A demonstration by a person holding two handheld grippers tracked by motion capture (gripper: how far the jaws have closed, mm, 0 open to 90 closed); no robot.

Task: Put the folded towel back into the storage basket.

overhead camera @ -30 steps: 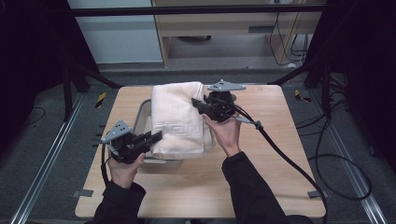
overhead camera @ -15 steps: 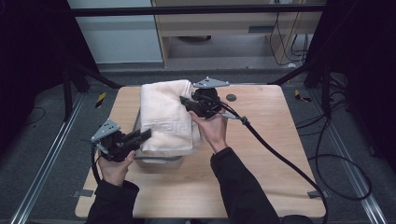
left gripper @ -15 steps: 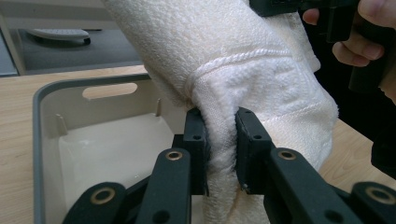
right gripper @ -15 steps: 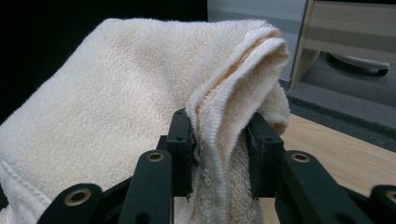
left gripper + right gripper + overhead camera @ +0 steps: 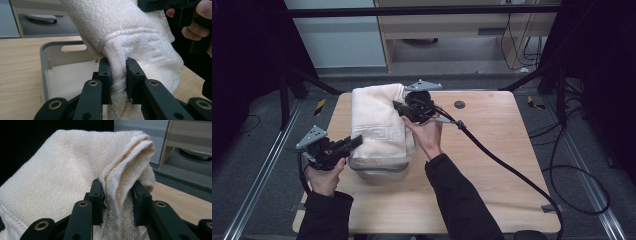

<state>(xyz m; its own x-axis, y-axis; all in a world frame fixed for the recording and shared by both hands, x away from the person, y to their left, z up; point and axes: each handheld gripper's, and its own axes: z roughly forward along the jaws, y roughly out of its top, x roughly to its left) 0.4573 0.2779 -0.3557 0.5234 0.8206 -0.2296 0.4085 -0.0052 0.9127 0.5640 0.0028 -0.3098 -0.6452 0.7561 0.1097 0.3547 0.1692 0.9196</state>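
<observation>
The towel (image 5: 378, 120) was held stretched above the tub (image 5: 379, 170) on the table (image 5: 492, 150), lifted clear by both grippers. Its near edge was pinched tight by the left gripper (image 5: 354, 142), with folded cloth bunched between the jaws. Its far corner was clamped by the right gripper (image 5: 399, 107), with doubled hems squeezed between the pads.

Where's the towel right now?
In the high view the towel hangs over the grey bin at the table's left, pinched at opposite ends by the left gripper and right gripper.
</observation>
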